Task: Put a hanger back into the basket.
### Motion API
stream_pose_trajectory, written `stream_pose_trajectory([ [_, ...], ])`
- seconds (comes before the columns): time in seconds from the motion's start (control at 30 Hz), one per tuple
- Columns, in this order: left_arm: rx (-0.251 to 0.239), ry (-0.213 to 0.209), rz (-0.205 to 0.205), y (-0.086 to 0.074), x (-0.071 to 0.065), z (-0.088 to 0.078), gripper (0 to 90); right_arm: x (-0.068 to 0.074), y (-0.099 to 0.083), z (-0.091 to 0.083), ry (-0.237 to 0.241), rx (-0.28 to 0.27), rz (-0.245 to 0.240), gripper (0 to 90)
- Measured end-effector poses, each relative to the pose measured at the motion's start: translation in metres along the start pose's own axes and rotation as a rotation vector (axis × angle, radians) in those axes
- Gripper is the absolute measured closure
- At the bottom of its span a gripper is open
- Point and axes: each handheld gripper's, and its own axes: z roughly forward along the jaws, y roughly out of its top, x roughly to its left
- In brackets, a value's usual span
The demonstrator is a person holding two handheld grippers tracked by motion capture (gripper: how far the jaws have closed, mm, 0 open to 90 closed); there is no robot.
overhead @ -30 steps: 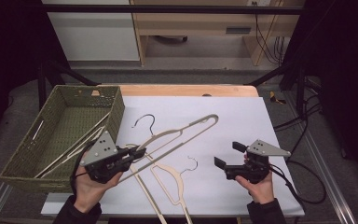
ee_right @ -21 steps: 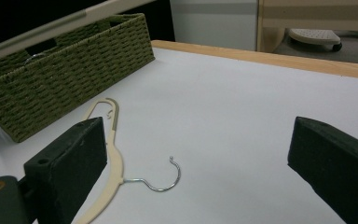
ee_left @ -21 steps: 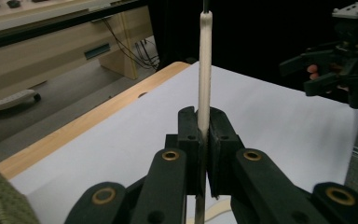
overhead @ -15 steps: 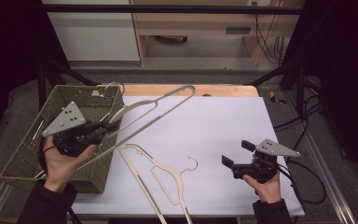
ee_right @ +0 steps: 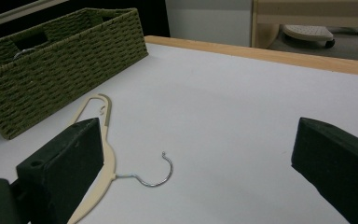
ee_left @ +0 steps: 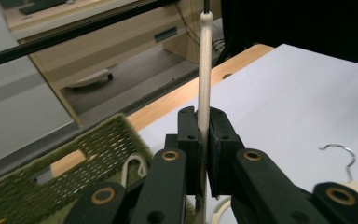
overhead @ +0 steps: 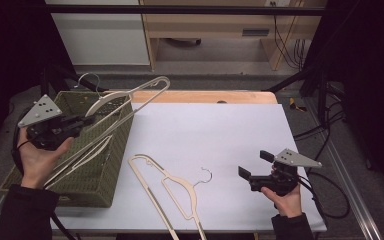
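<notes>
Near edge of the white counter (overhead: 220, 130): a cream hanger (overhead: 166, 190) lies flat, wire hook toward the right hand-held gripper (overhead: 252, 165), which hovers just beside it with jaws wide apart and nothing between them. Farther left: the left hand-held gripper (overhead: 87, 120) is clamped tight on the bar of a second cream hanger (overhead: 130, 97), held tilted above the green woven basket (overhead: 100, 175). More hangers lie inside the basket.

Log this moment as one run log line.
left gripper: shut on held hanger, over basket | right gripper: open, empty | second hanger: flat on table
</notes>
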Motion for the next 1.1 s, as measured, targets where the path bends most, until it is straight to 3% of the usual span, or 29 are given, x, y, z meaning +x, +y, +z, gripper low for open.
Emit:
stream_pose_trajectory([
  [0.7,0.045,0.115,-0.058,-0.046,0.057,-0.011,85.0,0.0,0.0,0.0,0.003,-0.001,0.006,2.6],
  [0.97,0.09,0.158,-0.072,-0.066,0.07,-0.012,85.0,0.0,0.0,0.0,0.017,0.001,0.005,2.6],
  [1.1,0.102,0.173,-0.057,-0.074,0.073,-0.014,85.0,0.0,0.0,0.0,0.016,0.002,0.004,2.7],
])
